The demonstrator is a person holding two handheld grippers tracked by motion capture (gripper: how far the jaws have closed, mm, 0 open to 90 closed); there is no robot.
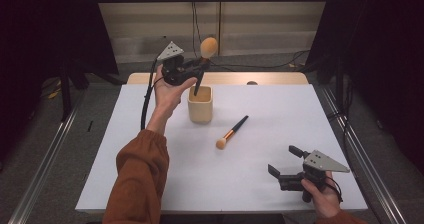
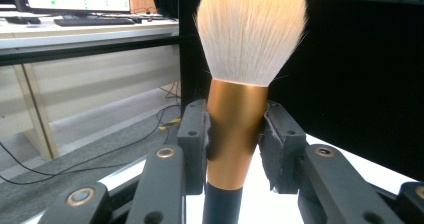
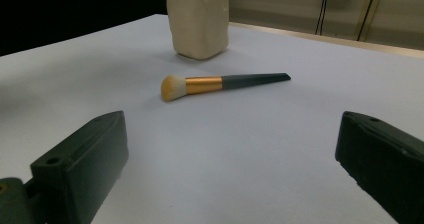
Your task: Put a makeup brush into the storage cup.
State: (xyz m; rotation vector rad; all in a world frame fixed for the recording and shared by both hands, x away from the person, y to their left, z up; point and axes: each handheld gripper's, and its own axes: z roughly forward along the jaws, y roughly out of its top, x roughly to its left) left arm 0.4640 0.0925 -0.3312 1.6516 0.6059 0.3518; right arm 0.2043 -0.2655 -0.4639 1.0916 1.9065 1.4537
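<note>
Your left gripper [image 1: 196, 66] is clamped on the copper ferrule of a large makeup brush [image 2: 239, 84], pads pressing it from both sides. You hold the brush upright, bristles on top, with its dark handle tip at the mouth of the cream cup [image 1: 200, 104] near the table's far edge. Your right gripper [image 1: 284, 160] sits low at the near right of the white table [image 1: 280, 114], its jaws spread wide with nothing between them. Ahead of it, a smaller makeup brush [image 3: 220, 84] lies flat on the table, near the cup, apart from both grippers.
</note>
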